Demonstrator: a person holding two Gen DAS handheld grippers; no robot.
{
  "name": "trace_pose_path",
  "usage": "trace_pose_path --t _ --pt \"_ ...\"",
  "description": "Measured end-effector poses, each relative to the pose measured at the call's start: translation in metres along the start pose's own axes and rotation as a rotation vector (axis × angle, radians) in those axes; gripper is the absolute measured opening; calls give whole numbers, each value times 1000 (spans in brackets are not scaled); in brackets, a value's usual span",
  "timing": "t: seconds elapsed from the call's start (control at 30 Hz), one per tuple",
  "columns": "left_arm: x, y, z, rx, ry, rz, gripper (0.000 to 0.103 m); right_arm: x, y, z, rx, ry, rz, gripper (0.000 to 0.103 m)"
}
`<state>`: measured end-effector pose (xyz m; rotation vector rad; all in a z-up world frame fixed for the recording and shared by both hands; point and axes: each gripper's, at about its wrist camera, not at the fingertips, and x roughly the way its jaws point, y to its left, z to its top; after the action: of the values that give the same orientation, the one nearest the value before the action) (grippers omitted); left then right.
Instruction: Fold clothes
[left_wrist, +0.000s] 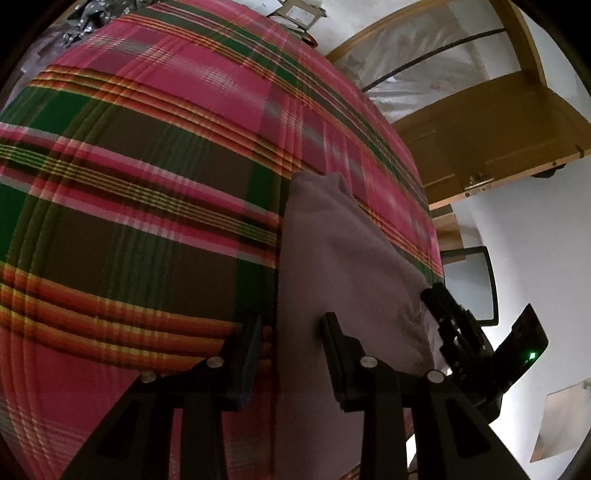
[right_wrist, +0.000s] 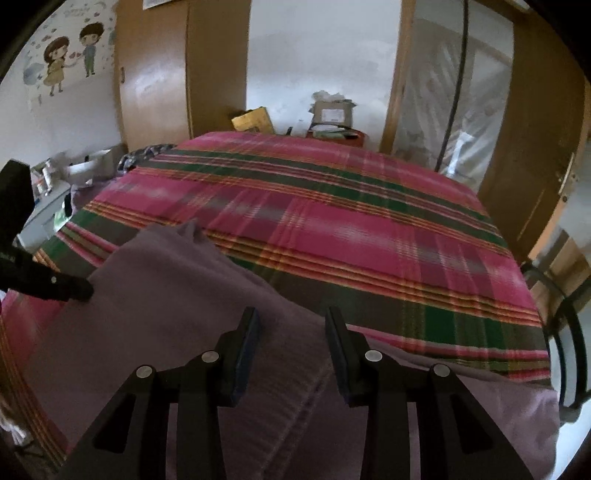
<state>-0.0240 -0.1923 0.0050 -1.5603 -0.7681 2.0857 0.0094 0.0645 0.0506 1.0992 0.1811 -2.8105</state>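
Black fingers of the left gripper (left_wrist: 291, 325) fill the bottom of its view, jaws parted and pinching nothing, straddling the left edge of the mauve garment (left_wrist: 343, 266). That cloth lies on the plaid bedspread (left_wrist: 147, 166), its long axis running from bottom centre up towards a pointed corner at mid-frame. At lower right the right gripper (left_wrist: 439, 295) sits at the garment's right edge. In the right wrist view, the right gripper (right_wrist: 291, 321) also stands apart, with cloth beneath and between the fingers but no visible pinch; the garment (right_wrist: 166, 295) spreads across the lower left, a seam running diagonally under the jaws. Both claws flank the near end, so either could seize it; the left looks set squarely on an edge.
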Motion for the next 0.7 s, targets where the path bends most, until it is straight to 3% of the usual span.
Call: trace_pose_path --t 0.23,0.43,0.7 --pt "-2 -1 -4 13 21 -11 33 12 2 -6 -15 36 -18 39" --pt "-3 2 -7 -1 21 -21 33 -5 3 -11 10 4 -74 39" --pt "-4 4 -18 11 33 -36 33 -52 45 -28 -24 -101 33 39"
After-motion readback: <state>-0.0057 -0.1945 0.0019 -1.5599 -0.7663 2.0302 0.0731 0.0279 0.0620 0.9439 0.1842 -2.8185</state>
